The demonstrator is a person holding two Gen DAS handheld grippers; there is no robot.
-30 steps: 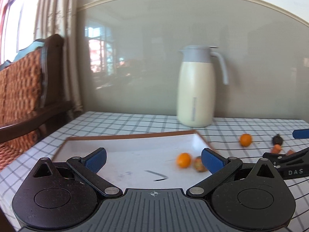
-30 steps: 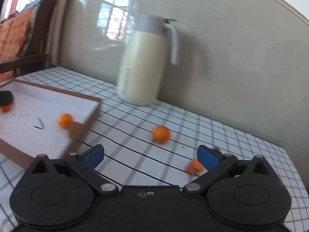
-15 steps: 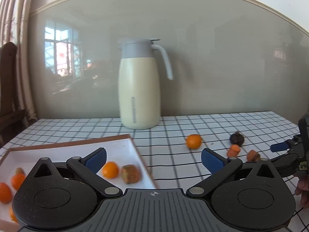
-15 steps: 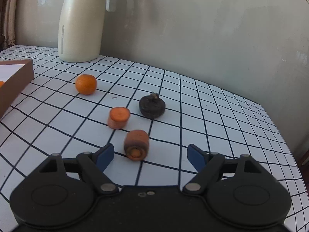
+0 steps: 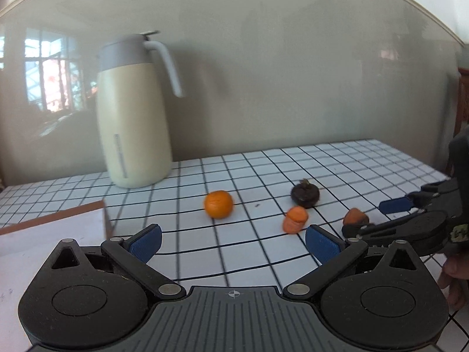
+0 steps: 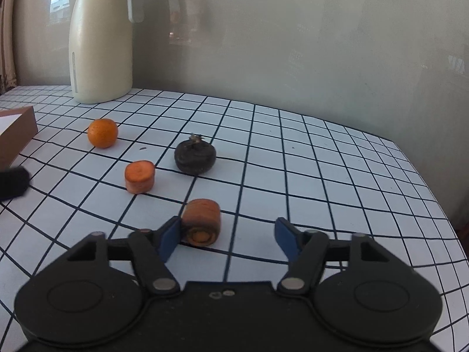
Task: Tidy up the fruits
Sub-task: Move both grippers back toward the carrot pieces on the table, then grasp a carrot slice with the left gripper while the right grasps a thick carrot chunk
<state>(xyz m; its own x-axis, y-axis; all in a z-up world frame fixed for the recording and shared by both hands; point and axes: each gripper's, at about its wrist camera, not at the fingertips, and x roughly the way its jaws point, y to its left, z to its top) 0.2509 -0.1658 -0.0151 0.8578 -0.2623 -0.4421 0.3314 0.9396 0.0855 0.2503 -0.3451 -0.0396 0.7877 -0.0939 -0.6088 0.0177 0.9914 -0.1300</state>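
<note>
A small orange [image 5: 218, 204] [image 6: 102, 133] lies on the checked tablecloth. Right of it are an upright carrot piece [image 5: 295, 219] [image 6: 139, 176], a dark round fruit [image 5: 305, 194] [image 6: 195, 155] and a carrot piece lying on its side [image 5: 355, 216] [image 6: 202, 222]. My right gripper [image 6: 228, 239] is open, low over the table, with the lying carrot piece just inside its left finger; it also shows in the left wrist view [image 5: 378, 216]. My left gripper [image 5: 234, 242] is open and empty, in front of the orange. The brown tray [image 5: 52, 220] [image 6: 14, 135] is at the left.
A cream thermos jug [image 5: 133, 123] [image 6: 99, 35] stands at the back by the wall. The table's right edge [image 6: 433, 187] falls off near the right gripper. A person's hand [image 5: 454, 275] is at the far right in the left wrist view.
Both grippers have swung right, away from the tray and toward the loose pieces. The right gripper has moved forward, so the lying carrot piece is now between its fingers.
</note>
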